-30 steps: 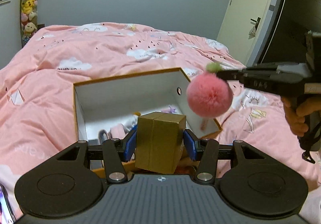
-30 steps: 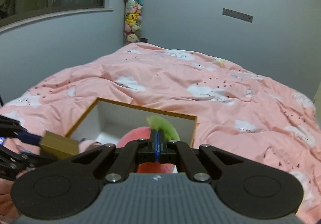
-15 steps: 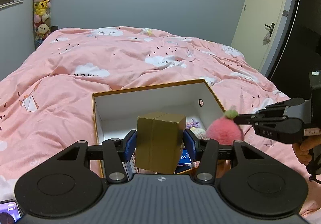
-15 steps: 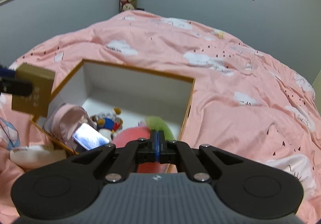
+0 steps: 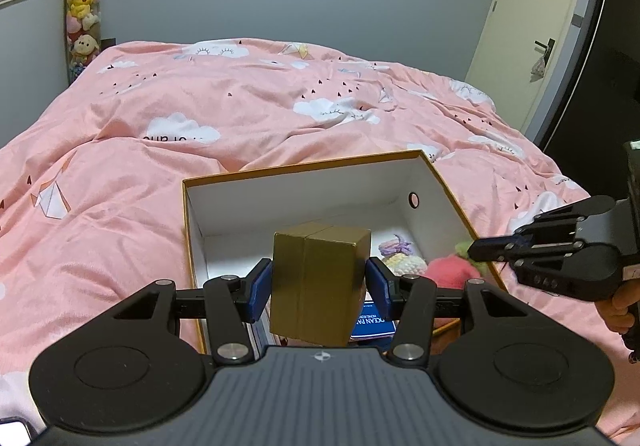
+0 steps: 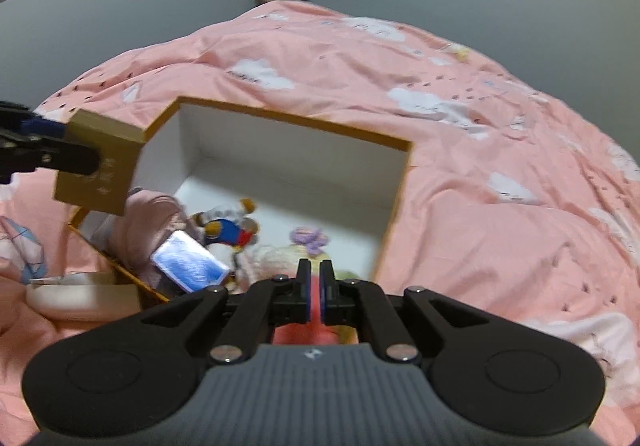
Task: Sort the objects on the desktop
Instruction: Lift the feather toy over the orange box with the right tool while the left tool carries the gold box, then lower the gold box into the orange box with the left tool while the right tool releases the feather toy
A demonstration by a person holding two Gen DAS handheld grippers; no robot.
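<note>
I am holding a gripper in each hand above a bed. In my left gripper [image 5: 319,286] I am clenching a gold cardboard box [image 5: 316,284], its two blue pads pressing on the box's left and right sides. The gold box is hanging upright in the air, over the near left part of an open storage box [image 5: 304,168] with orange edges and white inner walls. That storage box is resting on a pink quilt [image 5: 200,102] printed with white clouds.

My right gripper [image 6: 315,296] is reaching in over the storage box's right wall. Its fingers are standing almost together with a thin gap between them, and a pink pompom [image 5: 450,269] with a green tuft is sitting right at their tips, low inside the box's near right corner. I cannot tell whether the fingers are gripping it or have let go.

Further inside the storage box, a blue card packet [image 6: 190,267] is lying against a pink cloth bundle [image 6: 150,222], a small stuffed figure in blue and red [image 6: 228,226] is lying beside them, and a cream and purple knitted toy [image 5: 400,256] is sitting near the pompom.

Beyond the bed, a column of stuffed toys [image 5: 82,6] is standing in the corner against a grey wall, and a pale door [image 5: 532,18] is standing at the right.
</note>
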